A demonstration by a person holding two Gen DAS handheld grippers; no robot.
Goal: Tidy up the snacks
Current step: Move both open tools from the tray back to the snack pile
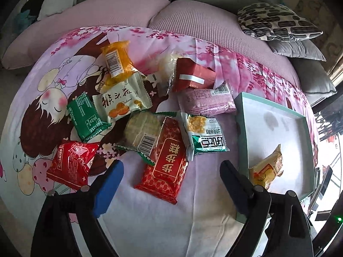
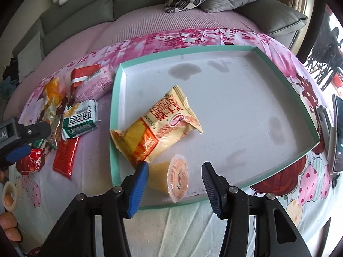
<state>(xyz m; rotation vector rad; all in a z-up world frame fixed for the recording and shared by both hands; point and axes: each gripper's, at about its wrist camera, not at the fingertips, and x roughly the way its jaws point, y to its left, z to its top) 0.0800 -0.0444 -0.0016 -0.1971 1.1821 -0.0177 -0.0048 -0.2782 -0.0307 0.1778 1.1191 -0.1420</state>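
Early going here: the teal-rimmed tray (image 2: pixel 116 115) lies on the cartoon-print sheet (image 1: pixel 150 214) over the bed, and only 2 snacks are inside it. The yellow-orange packet (image 2: pixel 158 126) lies slantwise near the tray's left wall, and just in front of it a small jelly cup (image 2: pixel 178 177) lies tipped on its side, foil lid toward the camera.

The right claw (image 2: pixel 174 176) hangs over that cup with its jaws apart; the blue pads (image 2: pixel 137 190) stand clear of the cup on either side, nothing pinched. By the look of it, that cup is delivered and let go.

Over to the heap. The left claw (image 1: pixel 171 184) is spread wide and empty, pointing down at the pile beside the tray. Nearest its fingers lies the long red patterned packet (image 1: pixel 165 167), with a shiny red pouch (image 1: pixel 72 162) just off to the left. Behind those: the green-and-white packet (image 1: pixel 203 135), a clear-wrapped cracker pack (image 1: pixel 142 130), a green packet (image 1: pixel 88 117), the white one with orange fruit (image 1: pixel 122 100), a pink wrapper (image 1: pixel 205 102), a red box (image 1: pixel 193 75) and an orange packet (image 1: pixel 116 60).

So 2 in, at least 9 out. The bulk of the sorting is ahead, and the long red packet looks like the handiest next pick.
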